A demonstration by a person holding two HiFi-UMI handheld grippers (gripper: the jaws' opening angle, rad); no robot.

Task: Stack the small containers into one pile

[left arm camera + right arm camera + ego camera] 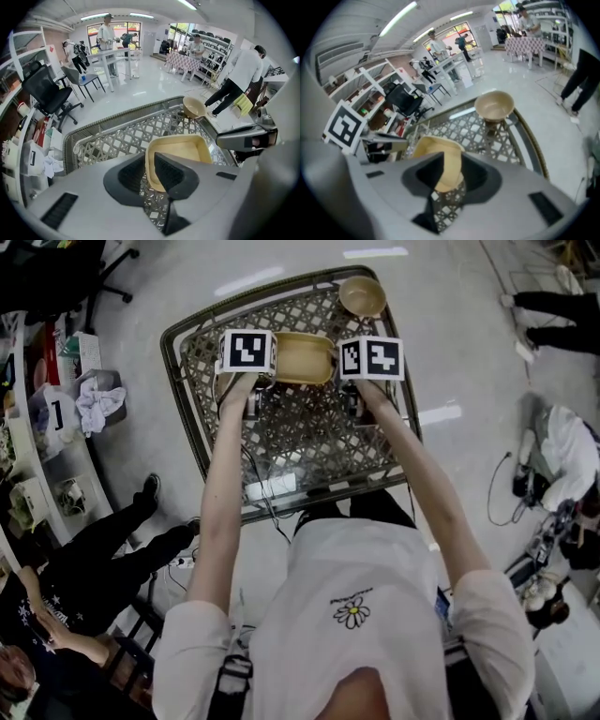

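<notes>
Between left gripper [149, 161] and right gripper [451, 164] sits the square container [303, 357].

My desk [309, 442] is a metal lattice top with a rounded rim. A tan rectangular container [302, 357] sits on it toward 12 o'clock. A round bowl [362, 296] stands at its 1 o'clock corner.

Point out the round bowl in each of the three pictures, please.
Head view: round bowl at the top, on the table's far right corner.
Left gripper view: upper right of centre.
Right gripper view: upper centre.
Shared landmark: the square tray, always below-left of it.
</notes>
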